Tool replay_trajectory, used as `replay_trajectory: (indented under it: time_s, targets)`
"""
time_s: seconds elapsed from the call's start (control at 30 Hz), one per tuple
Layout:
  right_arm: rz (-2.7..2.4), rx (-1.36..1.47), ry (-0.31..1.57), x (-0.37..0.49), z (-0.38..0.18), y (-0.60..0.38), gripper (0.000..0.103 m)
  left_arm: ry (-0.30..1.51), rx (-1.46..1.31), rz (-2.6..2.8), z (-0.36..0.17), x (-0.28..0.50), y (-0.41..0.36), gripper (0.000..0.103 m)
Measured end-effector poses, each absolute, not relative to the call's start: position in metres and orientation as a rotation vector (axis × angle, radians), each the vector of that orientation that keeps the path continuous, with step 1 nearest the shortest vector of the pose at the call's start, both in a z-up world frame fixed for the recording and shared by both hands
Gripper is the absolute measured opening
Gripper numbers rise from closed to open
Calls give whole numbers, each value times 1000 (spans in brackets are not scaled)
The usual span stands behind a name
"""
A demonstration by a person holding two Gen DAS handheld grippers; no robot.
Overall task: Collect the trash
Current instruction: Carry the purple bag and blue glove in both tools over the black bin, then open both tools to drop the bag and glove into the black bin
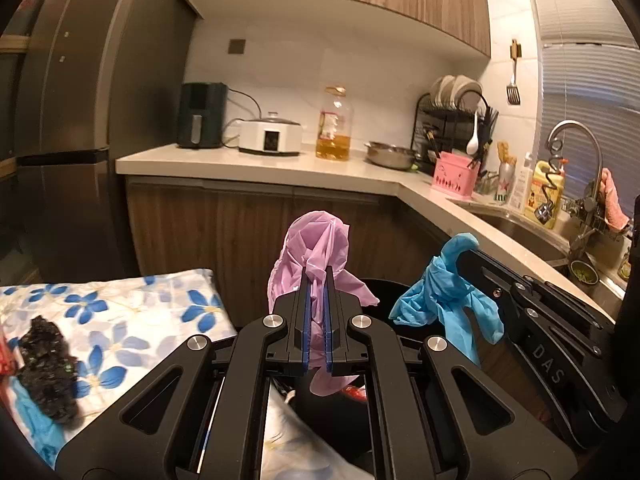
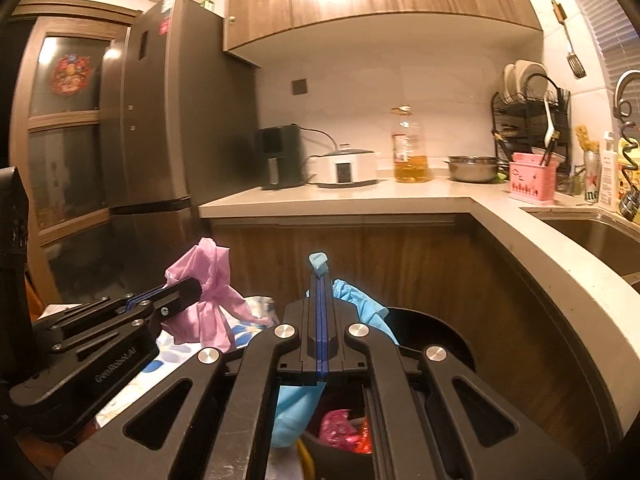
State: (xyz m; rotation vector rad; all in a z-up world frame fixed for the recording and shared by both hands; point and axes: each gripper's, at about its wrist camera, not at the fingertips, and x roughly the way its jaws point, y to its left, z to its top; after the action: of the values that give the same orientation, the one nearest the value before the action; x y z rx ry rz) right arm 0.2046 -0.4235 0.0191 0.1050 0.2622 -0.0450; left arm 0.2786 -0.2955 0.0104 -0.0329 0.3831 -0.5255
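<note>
The left gripper (image 1: 319, 276) is clamped on a crumpled pink plastic bag (image 1: 316, 240), and the right gripper (image 2: 321, 280) is clamped on a blue glove (image 2: 360, 304); the 2 claws sit side by side. Both pieces hang above the black bin (image 2: 440, 340), apparently holding red wrappers, directly below the right claw and just right of the floral-clothed table's (image 1: 132, 316) edge. Black crumpled trash (image 1: 44, 364) remains near that table's left edge, nearer the left gripper.

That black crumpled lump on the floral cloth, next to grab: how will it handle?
The black crumpled lump looks like wadded film or foil, so probably light and squashy; expect it to compress between the fingers. Its glinting surface hints it may be slick. It lies loose on the floral cloth, so a push would likely slide it or bunch the cloth.
</note>
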Motion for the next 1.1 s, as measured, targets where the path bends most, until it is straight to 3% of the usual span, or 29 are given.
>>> replay_trajectory:
  time_s: [1.1]
  targets:
    - [-107,171,341,229,-2,-479,1,444,38,-607,-25,313,-366,5]
